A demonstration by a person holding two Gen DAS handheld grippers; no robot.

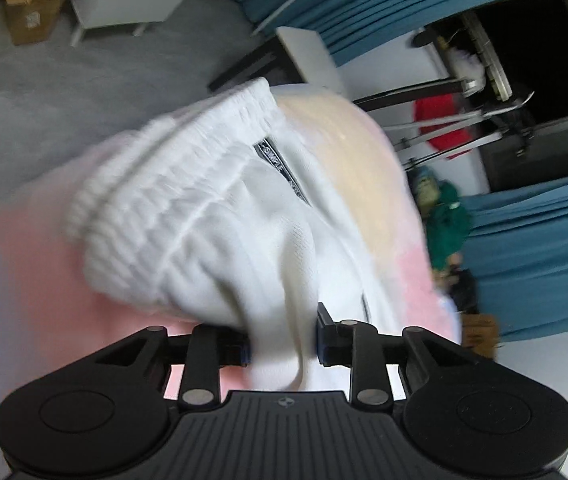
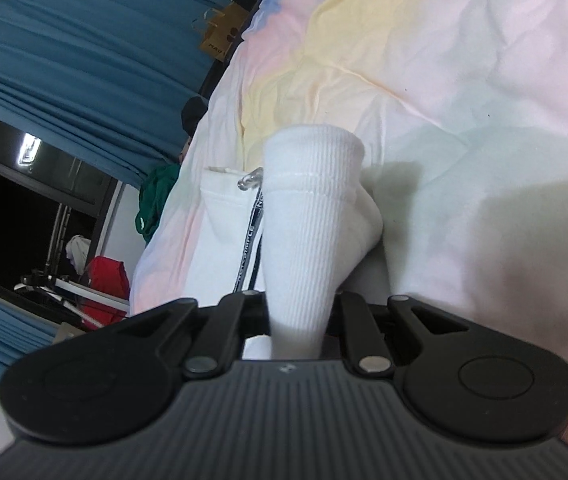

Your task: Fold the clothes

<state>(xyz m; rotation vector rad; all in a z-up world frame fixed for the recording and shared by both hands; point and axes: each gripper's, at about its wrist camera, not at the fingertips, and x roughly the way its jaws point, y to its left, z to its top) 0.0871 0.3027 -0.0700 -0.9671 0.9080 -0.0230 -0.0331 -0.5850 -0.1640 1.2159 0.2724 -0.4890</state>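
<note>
A white garment (image 1: 203, 216) with a ribbed elastic band and a black printed tape lies bunched on a pastel bedsheet (image 1: 35, 280). In the left wrist view, a fold of it runs between the fingers of my left gripper (image 1: 283, 344), whose jaws stand apart and do not clamp the cloth. In the right wrist view, my right gripper (image 2: 298, 320) is shut on a white ribbed cuff (image 2: 312, 200) that stands up from the jaws. A drawstring with a clear tip (image 2: 249, 179) hangs beside the cuff over the sheet (image 2: 484, 60).
Blue curtains (image 1: 532, 248) and a dark window (image 2: 23, 208) are beyond the bed's edge. A green garment (image 1: 446, 220), a red object (image 2: 107, 280) and a brown paper bag (image 2: 219, 36) are beside the bed. A cardboard box (image 1: 31, 0) and a white cabinet (image 1: 131, 0) stand on the grey floor.
</note>
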